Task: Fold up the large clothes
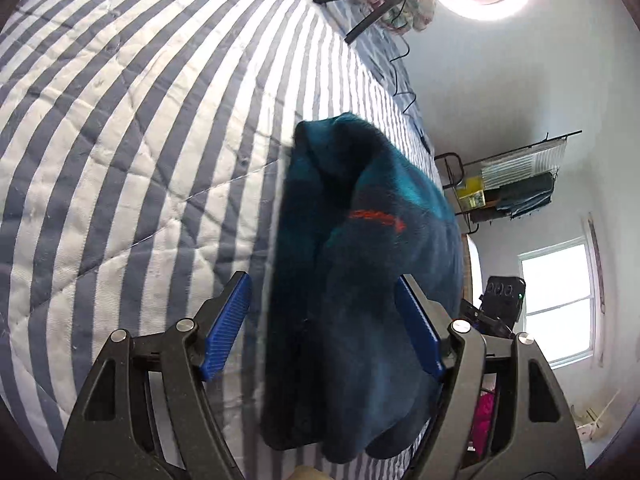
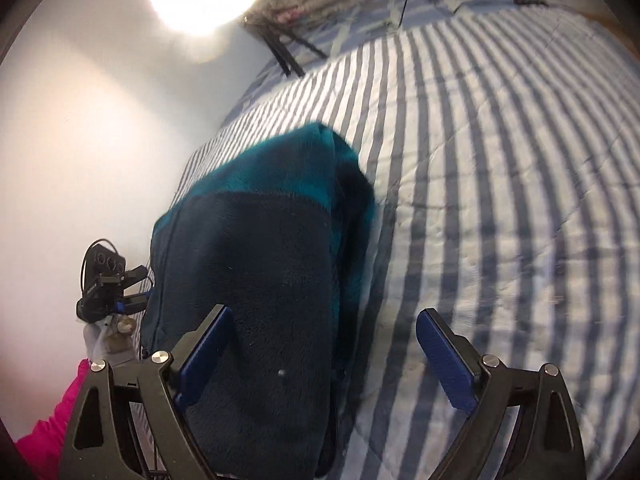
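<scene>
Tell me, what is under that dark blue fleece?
The fleece lies folded on a striped quilt. Its own lower layers and the quilt directly beneath are covered. Both grippers, left and right, are open.

Black tool (image 1: 322, 328) arms, ribbed blue pads (image 1: 228, 326), silver screws.

Teal-navy fleece (image 1: 360, 240), blue-white striped quilt (image 1: 120, 120)

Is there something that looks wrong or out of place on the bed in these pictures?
Nothing stands out. The dark blue and teal fleece garment lies folded in a compact bundle on the striped quilt. Both the left gripper and the right gripper have jaws open, holding nothing.
</scene>
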`<act>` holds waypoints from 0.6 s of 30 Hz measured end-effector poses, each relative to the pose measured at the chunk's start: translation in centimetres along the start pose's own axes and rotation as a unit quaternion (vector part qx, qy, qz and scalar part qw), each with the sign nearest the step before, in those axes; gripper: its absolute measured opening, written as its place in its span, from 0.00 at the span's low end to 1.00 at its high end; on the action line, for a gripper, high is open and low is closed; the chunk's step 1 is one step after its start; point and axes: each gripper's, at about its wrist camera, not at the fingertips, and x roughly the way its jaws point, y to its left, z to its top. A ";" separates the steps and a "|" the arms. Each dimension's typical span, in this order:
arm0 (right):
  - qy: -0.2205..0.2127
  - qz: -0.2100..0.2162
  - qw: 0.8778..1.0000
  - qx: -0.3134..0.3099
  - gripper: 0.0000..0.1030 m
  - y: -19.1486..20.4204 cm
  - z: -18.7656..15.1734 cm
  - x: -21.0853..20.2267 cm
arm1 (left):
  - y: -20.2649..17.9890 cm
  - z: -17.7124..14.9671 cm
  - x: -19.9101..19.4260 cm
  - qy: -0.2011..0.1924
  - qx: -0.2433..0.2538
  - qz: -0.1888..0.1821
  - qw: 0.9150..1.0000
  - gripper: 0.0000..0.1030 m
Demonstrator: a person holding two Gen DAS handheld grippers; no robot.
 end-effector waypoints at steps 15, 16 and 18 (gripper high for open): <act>0.029 0.045 0.999 0.001 0.57 2.1 0.4 3.3 | -3.8 -1.0 3.4 0.008 0.050 0.082 0.995 0.44; 0.026 0.036 0.999 -0.006 0.51 2.6 0.2 3.1 | -4.2 -1.1 3.5 0.004 0.061 0.093 0.994 0.41; 0.020 0.022 0.999 -0.020 0.43 3.5 0.1 2.6 | -5.8 -1.7 3.3 -0.005 0.097 0.128 0.987 0.36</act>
